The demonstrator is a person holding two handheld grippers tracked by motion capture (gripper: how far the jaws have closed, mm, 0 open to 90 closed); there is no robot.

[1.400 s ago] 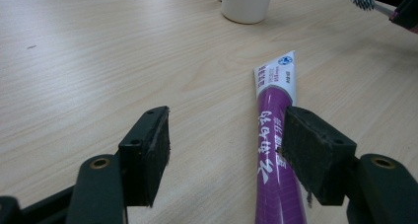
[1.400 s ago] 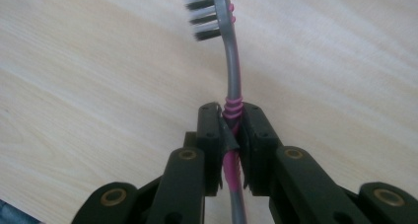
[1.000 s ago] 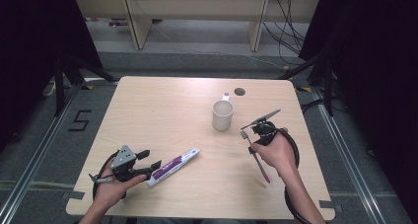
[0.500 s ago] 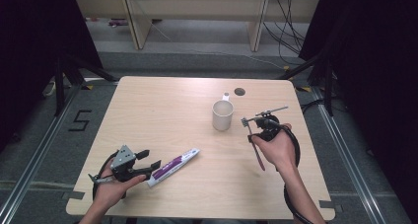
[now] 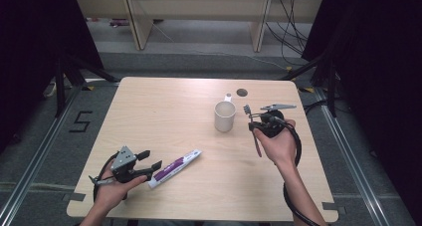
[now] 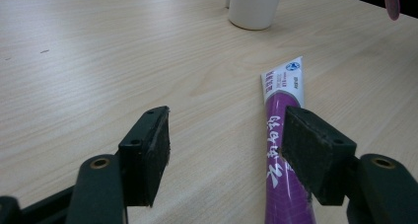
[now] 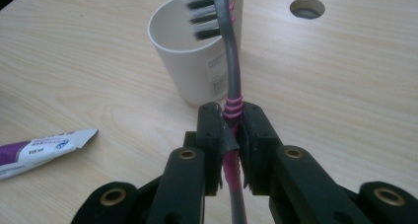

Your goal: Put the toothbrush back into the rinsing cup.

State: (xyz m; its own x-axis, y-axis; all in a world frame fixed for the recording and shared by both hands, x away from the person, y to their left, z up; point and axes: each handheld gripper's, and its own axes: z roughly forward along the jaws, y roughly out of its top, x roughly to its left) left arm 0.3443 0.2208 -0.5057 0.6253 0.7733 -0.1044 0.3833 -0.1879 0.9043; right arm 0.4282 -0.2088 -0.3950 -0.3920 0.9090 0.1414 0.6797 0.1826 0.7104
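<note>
A white cup (image 5: 224, 116) stands right of the table's middle. My right gripper (image 5: 256, 125) hovers just right of it, shut on a grey and pink toothbrush (image 5: 257, 142). In the right gripper view the jaws (image 7: 230, 131) clamp the toothbrush (image 7: 233, 71) at its pink grip, and its bristles stand in front of the cup (image 7: 190, 56) rim. A purple and white toothpaste tube (image 5: 174, 168) lies flat near the front edge. My left gripper (image 5: 151, 160) rests open at the tube's left end. In the left gripper view the tube (image 6: 279, 135) passes under the right-hand jaw, with my left gripper (image 6: 226, 145) holding nothing.
A round cable hole (image 5: 242, 92) sits in the wooden table (image 5: 164, 116) behind the cup. Metal floor rails and dark stands flank the table. Shelving and cables stand beyond its far edge.
My right hand has turned and shifted slightly farther away, swinging the toothbrush head away from me to level with the cup. The left gripper and the toothpaste tube have stayed put.
</note>
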